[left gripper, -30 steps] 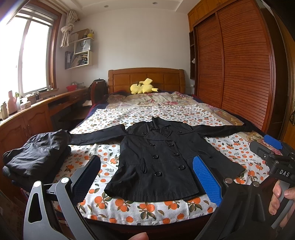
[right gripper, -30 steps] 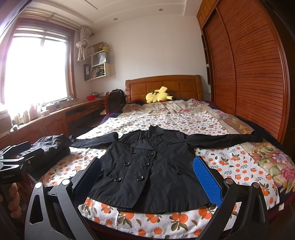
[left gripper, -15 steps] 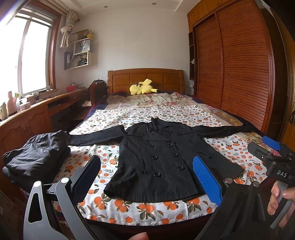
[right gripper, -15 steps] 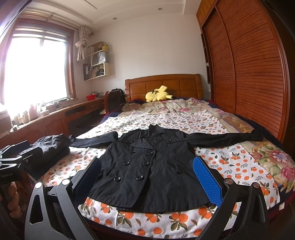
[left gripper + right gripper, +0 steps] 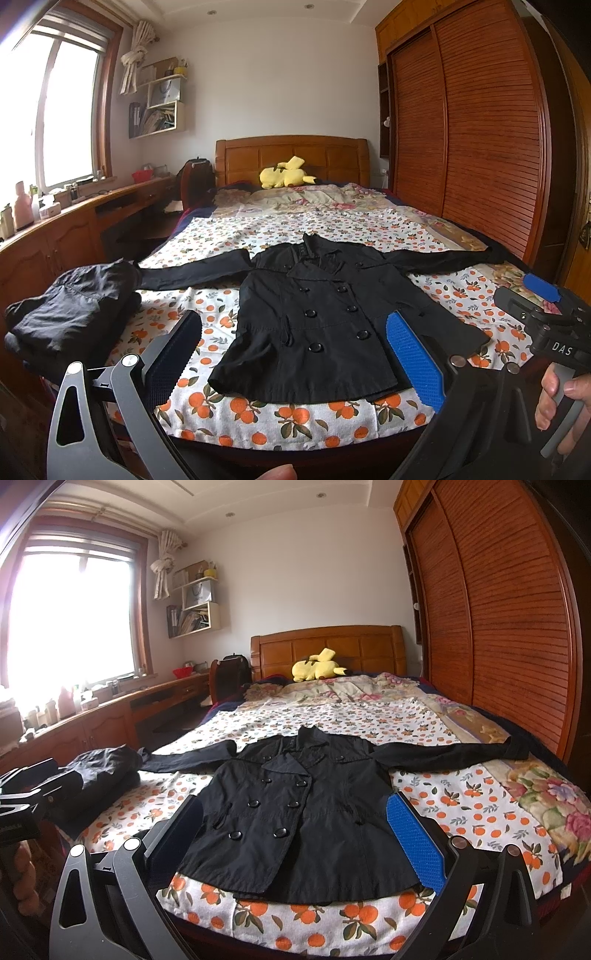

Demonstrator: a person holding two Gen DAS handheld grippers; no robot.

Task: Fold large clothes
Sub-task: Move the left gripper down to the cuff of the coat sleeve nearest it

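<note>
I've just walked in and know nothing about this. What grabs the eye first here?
A black coat lies spread flat across the foot of the bed, sleeves stretched out to both sides. A yellow plush toy rests by the headboard, and a folded dark garment sits at the bed's left edge.

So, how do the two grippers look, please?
Both are dark grey metal frames with round rivets. The left gripper and the right gripper each have one bright blue textured pad and one dark pad. The right gripper's body shows white letters "DAS". No cables or sleeves visible.

the white letters "das" stand on the right gripper [image 5: 541, 297] body; nothing else is readable.
</note>
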